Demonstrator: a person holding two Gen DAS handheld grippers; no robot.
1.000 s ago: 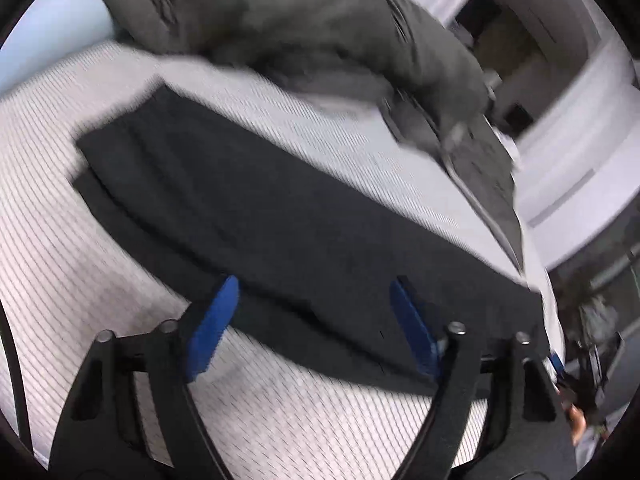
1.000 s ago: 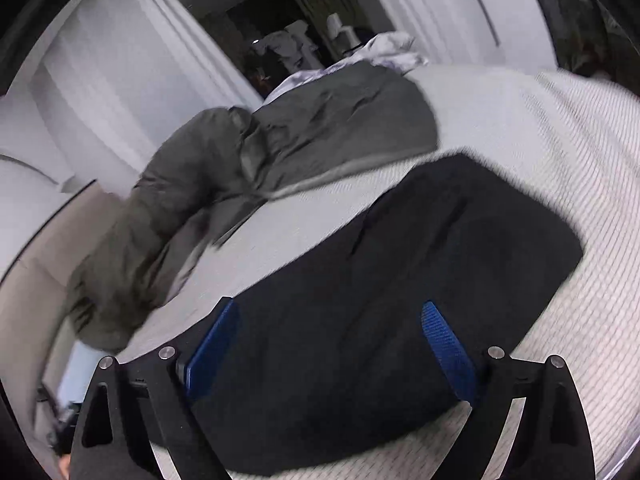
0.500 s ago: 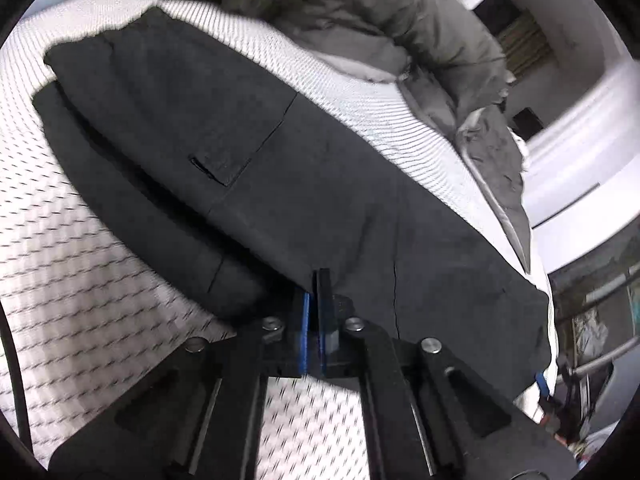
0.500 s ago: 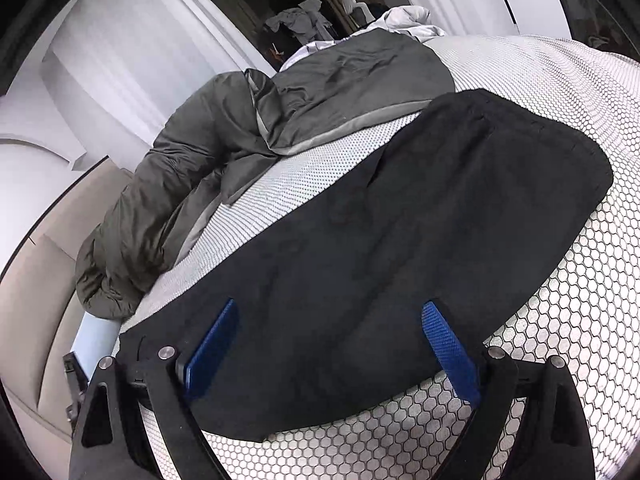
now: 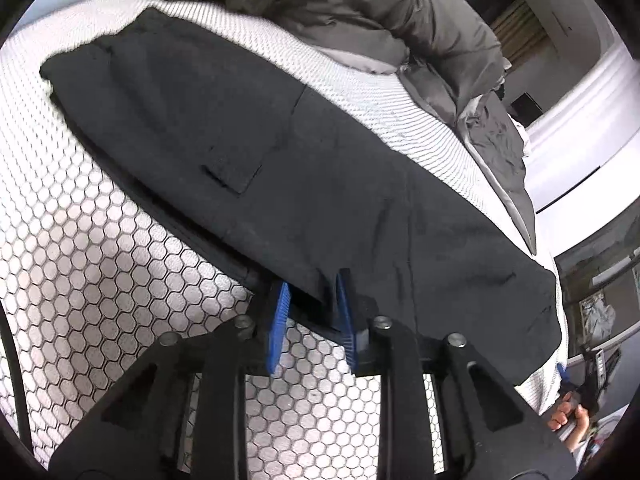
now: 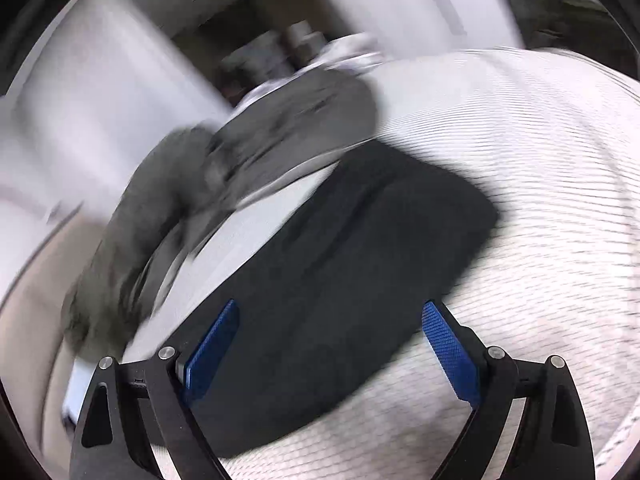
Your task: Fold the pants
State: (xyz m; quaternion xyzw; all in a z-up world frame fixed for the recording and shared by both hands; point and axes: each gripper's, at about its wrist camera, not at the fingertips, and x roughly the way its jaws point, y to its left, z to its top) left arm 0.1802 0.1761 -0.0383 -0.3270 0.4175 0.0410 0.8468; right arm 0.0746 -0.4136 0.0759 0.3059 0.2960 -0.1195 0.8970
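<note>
black pants (image 5: 280, 168) flat on the bed (image 5: 80, 272), left gripper (image 5: 310, 320) opening at their 6 o'clock hem, cloth between the pads, right gripper (image 6: 332, 344) wide apart, gray duvet (image 5: 340, 4) at 12

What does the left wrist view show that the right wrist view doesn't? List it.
Left wrist only: a patch pocket, sharp honeycomb print on the bedcover, a hand, and the left tool, its jaws opening with the pants' edge between them. Right wrist only: the right tool open, everything blurred. Both: black pants and a grey duvet.
</note>
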